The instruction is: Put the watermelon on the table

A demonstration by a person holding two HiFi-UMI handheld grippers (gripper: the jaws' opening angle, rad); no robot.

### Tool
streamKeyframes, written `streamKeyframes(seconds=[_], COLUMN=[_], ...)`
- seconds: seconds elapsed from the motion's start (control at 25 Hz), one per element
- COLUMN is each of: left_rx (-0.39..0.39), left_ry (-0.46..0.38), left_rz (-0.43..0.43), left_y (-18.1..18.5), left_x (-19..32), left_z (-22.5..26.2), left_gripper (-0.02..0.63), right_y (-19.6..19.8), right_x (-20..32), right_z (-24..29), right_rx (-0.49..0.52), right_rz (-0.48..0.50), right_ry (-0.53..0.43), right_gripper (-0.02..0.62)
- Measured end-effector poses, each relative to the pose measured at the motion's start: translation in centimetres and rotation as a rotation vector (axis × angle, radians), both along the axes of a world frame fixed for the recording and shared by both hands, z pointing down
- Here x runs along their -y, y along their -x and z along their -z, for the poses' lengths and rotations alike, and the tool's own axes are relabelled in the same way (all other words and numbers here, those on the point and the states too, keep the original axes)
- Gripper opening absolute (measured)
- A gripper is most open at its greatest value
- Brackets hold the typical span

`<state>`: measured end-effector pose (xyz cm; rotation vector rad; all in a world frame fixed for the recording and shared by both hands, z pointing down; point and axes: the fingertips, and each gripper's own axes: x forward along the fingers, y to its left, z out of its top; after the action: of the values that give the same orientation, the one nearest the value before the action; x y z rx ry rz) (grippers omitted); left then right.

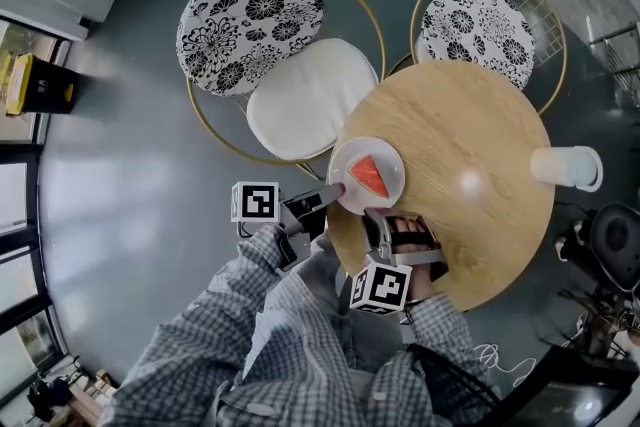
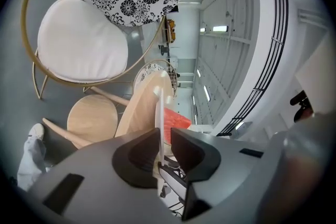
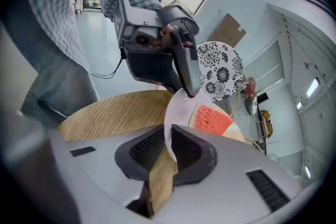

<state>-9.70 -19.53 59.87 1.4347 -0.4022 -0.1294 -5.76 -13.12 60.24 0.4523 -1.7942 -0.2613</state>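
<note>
**Plate with watermelon gripped at two points over the table's near edge**

A white plate (image 1: 391,158) is seen at the near left edge of a round wooden table (image 1: 470,130). A red wedge of watermelon (image 1: 368,177) with a pale rind is carried on the plate.

The plate is gripped from two sides. Its left rim is clamped by the left gripper (image 1: 336,191), and its near rim is clamped by the right gripper (image 1: 376,215). In the left gripper view, the jaws of the left gripper (image 2: 164,139) are closed on the thin edge of the plate (image 2: 157,107), which is seen side-on. The watermelon (image 2: 176,120) is visible just beyond them.

In the right gripper view, the jaws of the right gripper (image 3: 169,144) are pressed onto the plate's (image 3: 178,110) rim. The watermelon (image 3: 211,119) lies on the far half of the plate, and the tip of the left gripper (image 3: 190,86) is set on the opposite rim. The wood grain of the table (image 3: 115,113) is seen under and beside the plate. Whether the plate rests on the tabletop or is held just above it cannot be told.

A white cup (image 1: 565,167) stands at the table's right edge, well apart from the plate. Two gold-framed chairs are placed beyond the table. The chair (image 1: 305,100) on the left has a white seat and a floral cushion (image 1: 250,20). Another floral cushion (image 1: 475,27) is seen on the second chair. Checked sleeves (image 1: 250,335) are visible behind both grippers.
</note>
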Motion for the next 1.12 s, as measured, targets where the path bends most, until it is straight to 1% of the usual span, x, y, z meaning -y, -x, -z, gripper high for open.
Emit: streamKeyframes(seconds=[0.08, 0.2, 0.32, 0.44, 0.48, 0.6, 0.72, 0.84, 1.04, 1.12], left_rx=[-0.009, -0.04, -0.017, -0.079, -0.085, -0.084, -0.084, -0.083, -0.015, -0.02], left_ry=[0.007, 0.031, 0.043, 0.066, 0.074, 0.096, 0.102, 0.1, 0.063, 0.059], left_rz=[0.005, 0.045, 0.062, 0.105, 0.119, 0.154, 0.161, 0.177, 0.171, 0.184], left_y=[0.4, 0.9, 1.7, 1.8, 2.0, 2.8, 3.1, 3.2, 3.8, 4.2], left_x=[-0.1, -0.4, -1.1, -1.4, -1.5, -1.9, -2.2, -2.2, -2.3, -2.5], left_z=[0.0, 0.1, -0.6, 0.2, 0.3, 0.0, -0.4, -0.6, -1.1, -0.8], left_gripper=[0.057, 0.06, 0.06, 0.06, 0.06, 0.059, 0.06, 0.058, 0.058, 0.058], right_y=[0.2, 0.5, 0.5, 0.6, 0.6, 0.8, 1.0, 1.0, 0.9, 1.0], right_x=[0.0, 0.0, -0.1, -0.2, -0.3, -0.2, -0.1, -0.2, -0.1, -0.2], right_z=[-0.1, -0.5, -1.0, -1.6, -1.8, -2.1, -2.1, -2.1, -1.9, -1.7], right_rx=[0.007, 0.001, -0.006, -0.017, -0.02, -0.017, -0.002, 0.028, 0.126, 0.168], right_rz=[-0.003, 0.01, 0.017, 0.029, 0.035, 0.039, 0.023, -0.003, -0.074, -0.112], right_ry=[0.018, 0.035, 0.048, 0.064, 0.069, 0.083, 0.101, 0.131, 0.206, 0.236], right_gripper=[0.048, 0.048, 0.049, 0.049, 0.049, 0.051, 0.051, 0.051, 0.051, 0.051])
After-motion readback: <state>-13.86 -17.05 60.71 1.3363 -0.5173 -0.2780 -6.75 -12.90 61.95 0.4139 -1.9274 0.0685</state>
